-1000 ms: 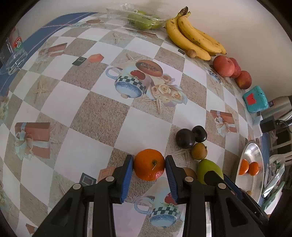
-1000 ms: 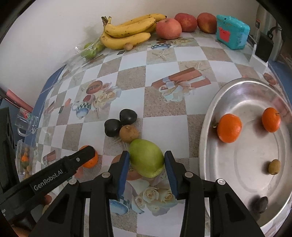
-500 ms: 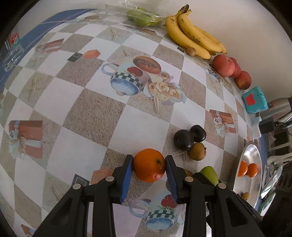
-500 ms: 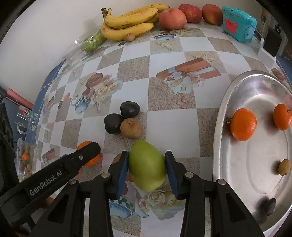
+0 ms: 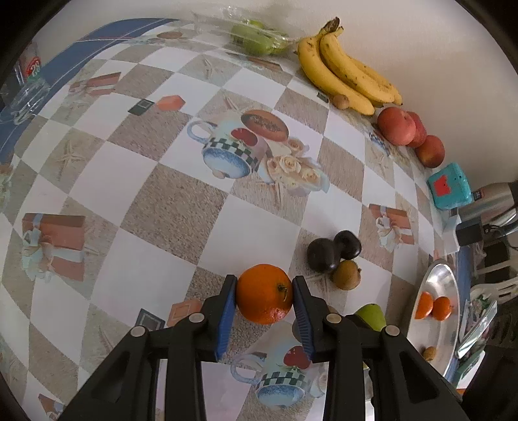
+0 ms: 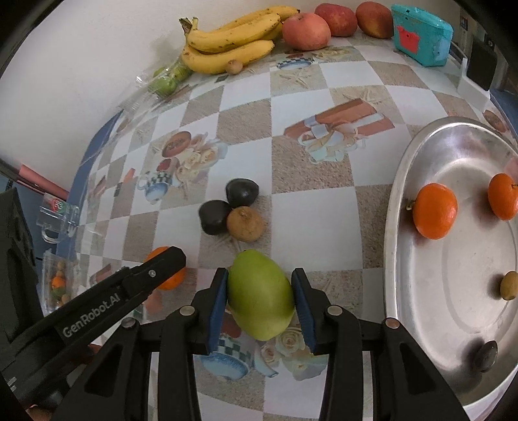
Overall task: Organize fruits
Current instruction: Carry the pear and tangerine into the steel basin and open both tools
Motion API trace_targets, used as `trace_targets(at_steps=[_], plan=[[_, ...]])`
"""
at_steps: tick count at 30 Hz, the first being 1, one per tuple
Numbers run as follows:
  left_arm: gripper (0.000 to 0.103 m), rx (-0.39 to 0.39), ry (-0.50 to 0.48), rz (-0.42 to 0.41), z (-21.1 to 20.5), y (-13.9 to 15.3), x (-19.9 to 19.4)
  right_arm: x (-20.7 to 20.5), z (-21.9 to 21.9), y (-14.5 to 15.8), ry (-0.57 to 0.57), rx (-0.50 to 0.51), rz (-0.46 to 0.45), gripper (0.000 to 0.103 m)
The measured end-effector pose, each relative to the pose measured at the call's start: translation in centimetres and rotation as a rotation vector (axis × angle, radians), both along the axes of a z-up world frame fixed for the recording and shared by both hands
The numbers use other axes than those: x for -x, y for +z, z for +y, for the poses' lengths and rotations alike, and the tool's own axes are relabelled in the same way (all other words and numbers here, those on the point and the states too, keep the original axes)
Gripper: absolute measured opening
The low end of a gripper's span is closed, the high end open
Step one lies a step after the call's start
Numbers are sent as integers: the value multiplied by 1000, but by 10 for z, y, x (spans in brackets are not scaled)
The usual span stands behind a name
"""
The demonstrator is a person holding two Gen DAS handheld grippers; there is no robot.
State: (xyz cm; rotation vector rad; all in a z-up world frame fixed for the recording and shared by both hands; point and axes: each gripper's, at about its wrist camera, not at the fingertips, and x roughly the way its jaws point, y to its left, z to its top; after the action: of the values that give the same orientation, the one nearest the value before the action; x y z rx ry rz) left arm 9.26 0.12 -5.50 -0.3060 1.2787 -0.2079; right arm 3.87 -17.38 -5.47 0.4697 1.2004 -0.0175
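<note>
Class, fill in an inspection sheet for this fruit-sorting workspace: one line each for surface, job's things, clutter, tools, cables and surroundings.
Surface: table under a checked printed cloth.
Job's things: orange and green mango each sit between tool pads; two dark fruits and a brown fruit lie touching; the metal tray holds two oranges and smaller fruit; bananas and apples lie by the wall.
Clutter: teal box, bagged green fruit, glass mug.
Tools: left tool shut on the orange; right tool shut on the green mango.
Cables: dark cord by the adapter.
Surroundings: plain pale wall.
</note>
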Motion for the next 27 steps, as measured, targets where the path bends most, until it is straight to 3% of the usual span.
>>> trace_targets(at_steps=[6, 17, 27], plan=[[37, -16, 5, -43, -2, 21, -5, 2, -5, 13, -27, 0, -9, 41], [37, -35, 45, -7, -24, 32, -30, 6, -23, 42, -68, 28, -42, 41], [37, -25, -27, -60, -62, 47, -32, 19, -58, 53, -156, 54, -55, 41]])
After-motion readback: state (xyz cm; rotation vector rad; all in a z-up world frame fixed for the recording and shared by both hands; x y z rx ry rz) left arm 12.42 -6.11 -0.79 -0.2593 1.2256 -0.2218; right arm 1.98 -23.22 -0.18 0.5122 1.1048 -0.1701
